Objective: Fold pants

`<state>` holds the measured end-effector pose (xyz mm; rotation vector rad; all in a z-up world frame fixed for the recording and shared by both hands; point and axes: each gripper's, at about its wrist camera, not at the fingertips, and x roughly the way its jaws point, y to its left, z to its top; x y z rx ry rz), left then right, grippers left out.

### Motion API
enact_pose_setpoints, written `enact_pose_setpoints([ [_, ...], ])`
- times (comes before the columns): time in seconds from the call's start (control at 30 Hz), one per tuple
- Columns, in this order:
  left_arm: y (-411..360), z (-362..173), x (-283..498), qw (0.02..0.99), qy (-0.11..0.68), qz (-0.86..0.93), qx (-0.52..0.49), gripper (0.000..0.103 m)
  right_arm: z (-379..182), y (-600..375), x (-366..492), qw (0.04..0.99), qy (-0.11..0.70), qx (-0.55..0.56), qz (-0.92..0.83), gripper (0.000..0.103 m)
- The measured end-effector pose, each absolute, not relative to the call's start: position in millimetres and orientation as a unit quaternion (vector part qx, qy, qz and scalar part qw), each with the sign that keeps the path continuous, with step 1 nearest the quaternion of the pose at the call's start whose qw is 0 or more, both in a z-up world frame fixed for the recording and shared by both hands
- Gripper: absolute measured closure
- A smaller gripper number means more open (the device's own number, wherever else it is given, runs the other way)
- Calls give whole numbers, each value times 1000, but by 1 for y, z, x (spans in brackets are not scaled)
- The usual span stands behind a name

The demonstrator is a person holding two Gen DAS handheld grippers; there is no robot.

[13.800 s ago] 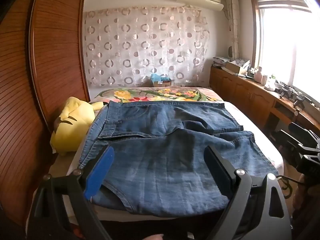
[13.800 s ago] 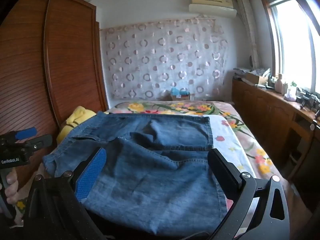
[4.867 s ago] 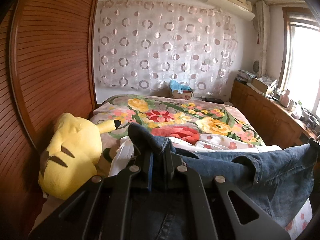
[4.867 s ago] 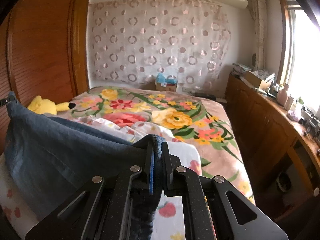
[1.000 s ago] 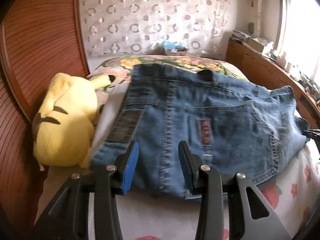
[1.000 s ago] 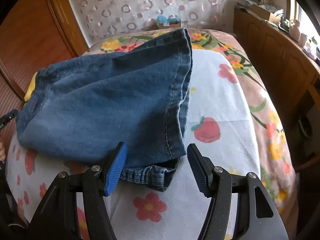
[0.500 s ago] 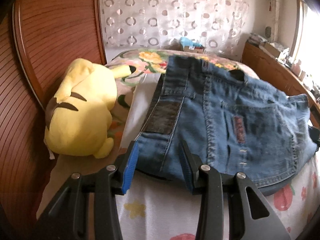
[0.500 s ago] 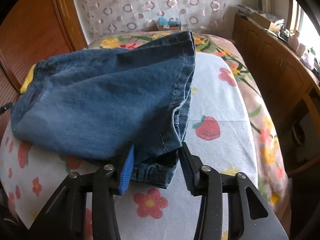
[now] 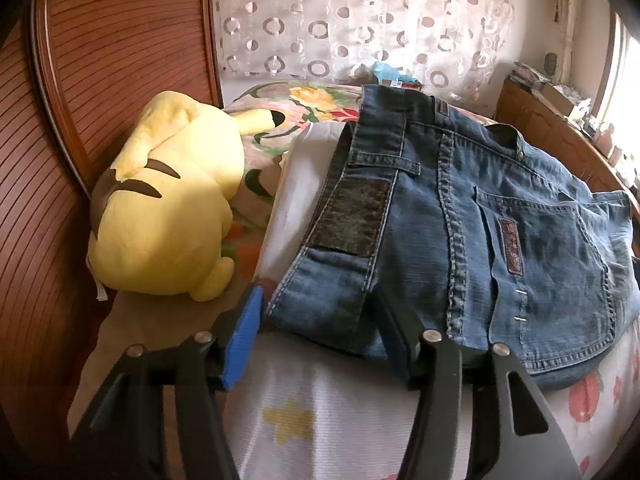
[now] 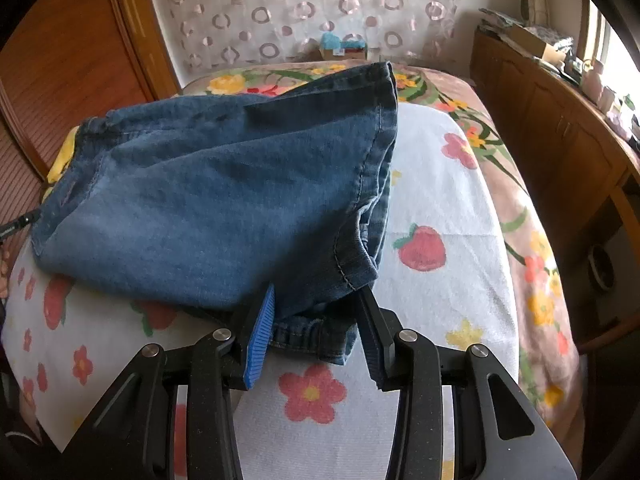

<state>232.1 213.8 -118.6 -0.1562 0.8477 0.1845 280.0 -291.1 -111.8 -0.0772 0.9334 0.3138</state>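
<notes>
Folded blue denim pants (image 9: pixel 460 208) lie on the bed, with the waistband and back pocket up in the left wrist view. My left gripper (image 9: pixel 316 332) straddles the near waist corner. Its jaws are opening, and the blue pad (image 9: pixel 244 340) stands just clear of the cloth. In the right wrist view the pants (image 10: pixel 208 200) show their hem side. My right gripper (image 10: pixel 316 332) is shut on the bunched hem layers at the near right corner, denim filling the gap between its pads.
A white sheet with fruit and flower prints (image 10: pixel 440 184) covers the bed. A yellow plush toy (image 9: pixel 168 208) lies left of the pants against the wooden slatted wall (image 9: pixel 100 60). A wooden cabinet (image 10: pixel 560 140) runs along the right side.
The left jaws have widened around the waist corner, and that gripper has come lower toward the bed. The right jaws went from wide apart to closed on the hem corner.
</notes>
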Motion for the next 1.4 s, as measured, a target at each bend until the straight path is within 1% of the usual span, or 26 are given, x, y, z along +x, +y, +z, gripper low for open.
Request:
enact_pose_setpoints([
  [0.2, 216, -120, 231, 905, 407, 89, -85, 44, -115, -291, 279, 879, 451, -37, 151, 64],
  [0.23, 214, -120, 231, 906, 405, 90, -80, 44, -115, -291, 278, 879, 450, -38, 153, 72],
  [0.27, 212, -119, 230, 908, 403, 91, -71, 46, -115, -291, 278, 879, 449, -38, 155, 84],
  [0.3, 210, -119, 230, 909, 401, 87, -69, 49, -115, -291, 279, 879, 448, -38, 160, 89],
  [0.37, 208, -118, 229, 910, 400, 82, -68, 63, -115, -289, 278, 879, 445, -41, 165, 92],
  [0.4, 208, -117, 229, 911, 399, 80, -65, 68, -114, -288, 278, 880, 442, -43, 167, 93],
  [0.43, 207, -117, 229, 911, 400, 80, -62, 73, -112, -289, 277, 882, 437, -43, 170, 98],
  [0.47, 208, -115, 229, 912, 399, 76, -62, 78, -108, -289, 277, 885, 431, -41, 172, 98],
  [0.53, 207, -112, 228, 913, 398, 68, -64, 83, -99, -288, 276, 891, 416, -38, 176, 99],
  [0.67, 202, -100, 223, 920, 383, 64, -52, 89, -80, -286, 277, 900, 392, -43, 183, 100],
  [1.0, 189, -46, 217, 947, 311, 65, -44, 94, -46, -283, 282, 921, 342, -54, 181, 101],
  [1.23, 173, 14, 222, 965, 256, 51, -36, 95, 1, -281, 293, 938, 290, -75, 172, 101],
  [1.4, 161, 49, 207, 974, 222, 43, -30, 95, 38, -293, 289, 951, 254, -80, 157, 101],
])
